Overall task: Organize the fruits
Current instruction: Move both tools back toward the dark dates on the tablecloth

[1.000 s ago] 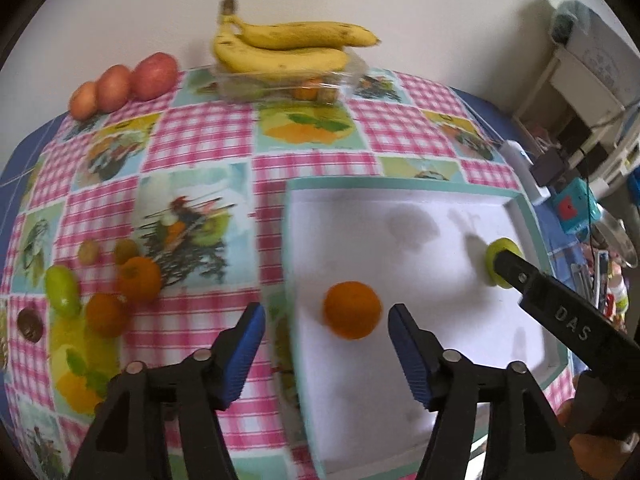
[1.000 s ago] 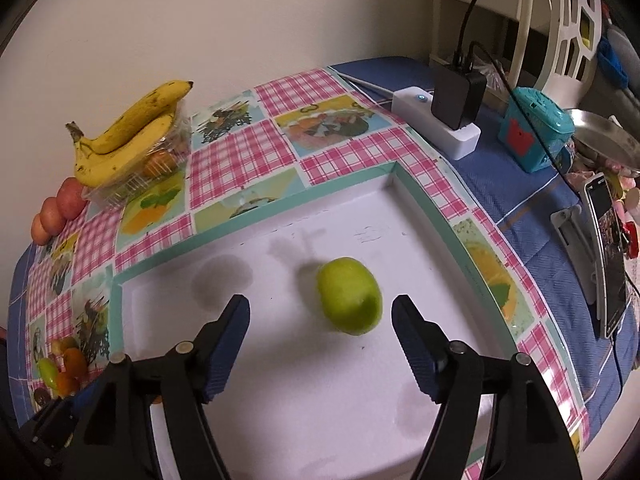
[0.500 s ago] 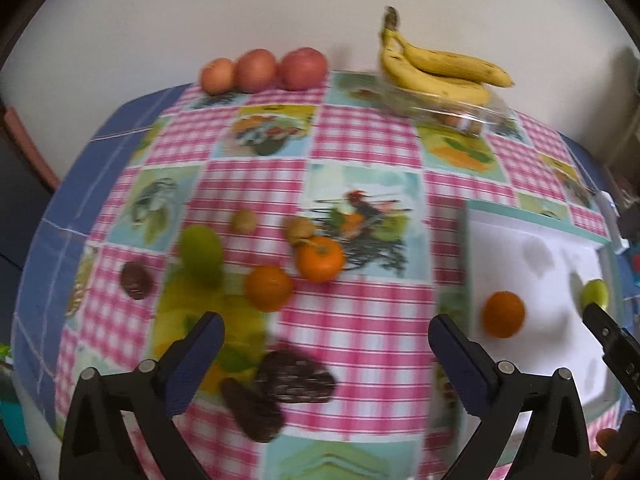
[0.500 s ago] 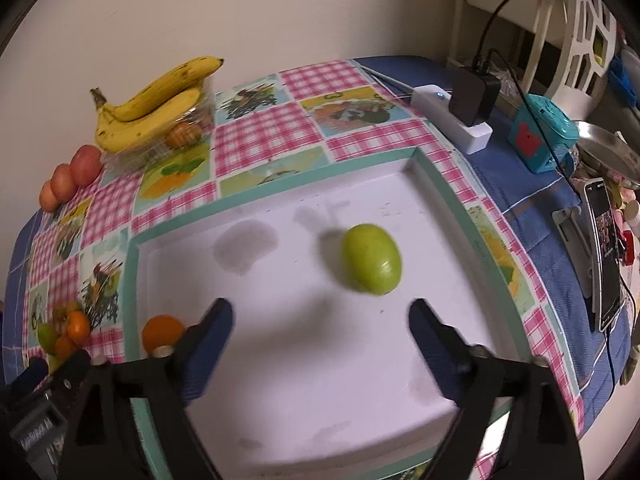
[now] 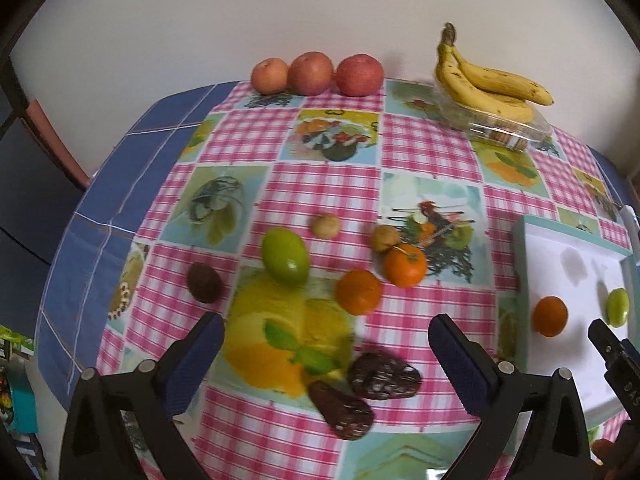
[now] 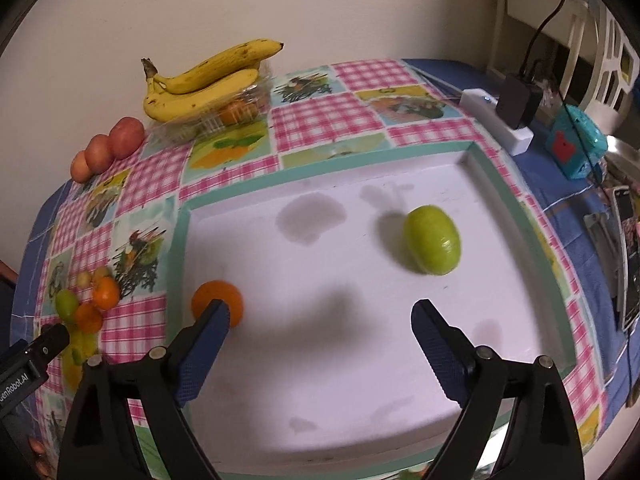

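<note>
My left gripper hangs open and empty over the checked cloth. Just beyond its fingers lie a green fruit, two oranges, two small tan fruits, a dark round fruit and two dark wrinkled pieces. To the right is the white tray with an orange and a green fruit in it. My right gripper is open above the tray, its jaws wide with nothing between them. The tray's green fruit lies beyond its right finger. The orange is partly behind its left finger.
Bananas rest on a clear plastic box at the back, with three red apples to their left by the wall. A power strip with a charger, a teal gadget and a phone crowd the tray's right side.
My left gripper swung left from the tray's orange to over the loose fruit, its jaws widening. My right gripper drew back from the green fruit and opened wider.
</note>
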A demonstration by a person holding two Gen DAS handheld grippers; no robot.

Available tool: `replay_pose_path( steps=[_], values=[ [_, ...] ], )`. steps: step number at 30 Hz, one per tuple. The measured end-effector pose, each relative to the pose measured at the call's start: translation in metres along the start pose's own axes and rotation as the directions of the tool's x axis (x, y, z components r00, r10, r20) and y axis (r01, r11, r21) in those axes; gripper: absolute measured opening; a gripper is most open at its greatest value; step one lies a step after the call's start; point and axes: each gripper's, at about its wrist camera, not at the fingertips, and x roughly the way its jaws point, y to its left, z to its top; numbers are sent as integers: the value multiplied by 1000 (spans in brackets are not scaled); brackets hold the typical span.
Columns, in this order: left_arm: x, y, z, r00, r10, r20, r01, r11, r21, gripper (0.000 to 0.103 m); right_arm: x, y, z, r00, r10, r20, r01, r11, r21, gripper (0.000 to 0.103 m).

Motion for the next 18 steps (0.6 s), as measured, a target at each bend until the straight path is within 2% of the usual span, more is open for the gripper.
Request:
replay_pose_path(
  steps=[6, 10, 14, 18],
  values=[
    [-1, 29, 8, 1000, 21, 14, -21, 1000, -9, 103, 2, 10, -3, 1000, 19, -14, -19, 1000, 2, 92],
    [2, 56, 11, 1000, 15, 8, -15, 998, -69, 103, 4, 24, -5, 998, 49, -30, -50, 999, -12, 92],
    [0, 80, 12, 999, 39, 22, -36, 993, -112, 103, 0, 43, -7, 998, 68, -17, -69, 996, -58, 93],
    [-4, 98, 13, 999, 22, 37, -16, 987, -162, 103, -4, 60, -7, 993, 118, -24, -120, 989, -82, 93]
  ],
)
